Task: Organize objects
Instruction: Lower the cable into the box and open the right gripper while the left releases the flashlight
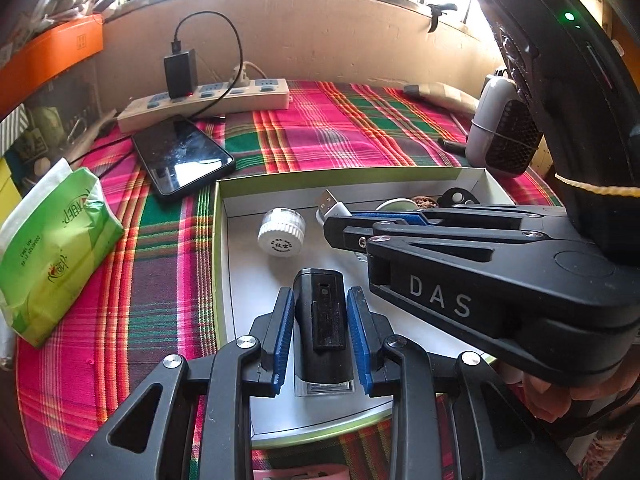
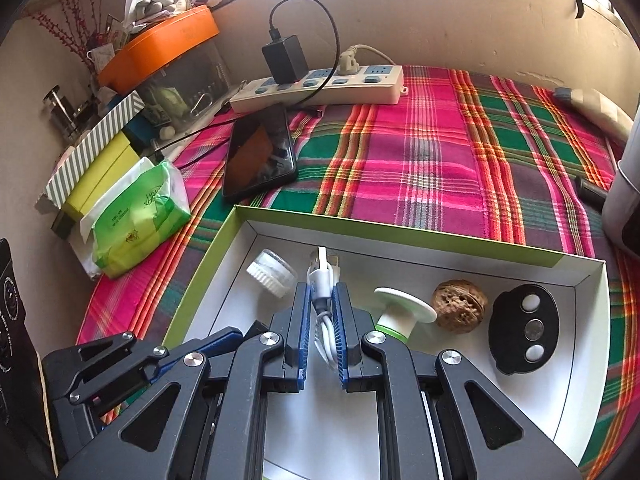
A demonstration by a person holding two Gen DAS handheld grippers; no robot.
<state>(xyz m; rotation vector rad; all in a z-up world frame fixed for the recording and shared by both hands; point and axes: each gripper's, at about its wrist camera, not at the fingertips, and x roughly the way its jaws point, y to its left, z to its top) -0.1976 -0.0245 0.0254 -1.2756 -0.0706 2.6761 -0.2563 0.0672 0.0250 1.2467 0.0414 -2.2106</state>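
Note:
A shallow white box with a green rim (image 1: 219, 240) (image 2: 400, 232) lies on the plaid cloth. My left gripper (image 1: 322, 300) is shut on a black rectangular device (image 1: 323, 320) inside the box. My right gripper (image 2: 322, 300) is shut on a white USB cable (image 2: 322, 280), whose plug (image 1: 330, 202) points forward; the right gripper (image 1: 340, 232) also shows in the left wrist view. In the box lie a white ribbed cap (image 1: 281, 226) (image 2: 272, 270), a white-and-green spool (image 2: 402, 310), a walnut (image 2: 460, 306) and a black oval holder (image 2: 523, 328).
A phone (image 1: 182, 158) (image 2: 260, 154), a power strip with a charger (image 1: 208, 102) (image 2: 320, 86) and a green tissue pack (image 1: 52, 248) (image 2: 140, 216) lie left and behind. A small grey fan (image 1: 500, 128) stands at the right. Boxes and an orange container (image 2: 160, 46) stack at far left.

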